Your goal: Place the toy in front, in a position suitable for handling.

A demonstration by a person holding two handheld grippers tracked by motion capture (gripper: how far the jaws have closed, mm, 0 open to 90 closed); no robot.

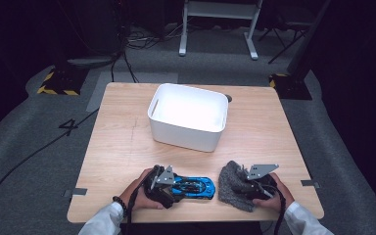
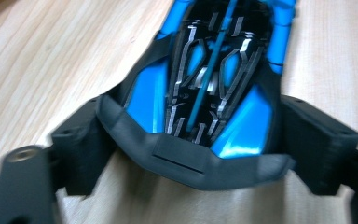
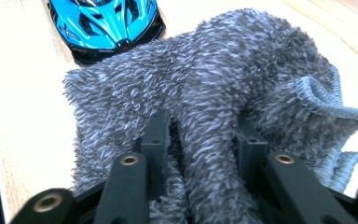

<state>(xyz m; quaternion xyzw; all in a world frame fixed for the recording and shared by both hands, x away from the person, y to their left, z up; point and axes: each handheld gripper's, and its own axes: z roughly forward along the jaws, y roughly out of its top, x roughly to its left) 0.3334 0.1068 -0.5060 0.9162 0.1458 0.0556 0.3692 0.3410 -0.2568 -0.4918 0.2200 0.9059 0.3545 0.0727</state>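
Dark grey carpet with trailing cables and a white stand's legs surrounds a square tabletop point(image 1: 127, 142) of pale wood grain. Behind the work, near the far edge, stands a white bin point(image 1: 188, 116), smooth plastic with rounded corners, well apart from both hands and blocking nothing. At the near edge lies a glossy blue and black toy car point(image 1: 192, 186), low and sharply ribbed. The left gripper point(image 1: 164, 186) has the car's tail between its fingers point(image 2: 81, 154), which are clenched against its black sides. Just right of the car, nearly touching its nose, sits a grey cloth point(image 1: 233, 183), shaggy, with a knitted hem. The right gripper point(image 1: 254, 188) grasps a raised fold of it between its fingers point(image 3: 154, 135).
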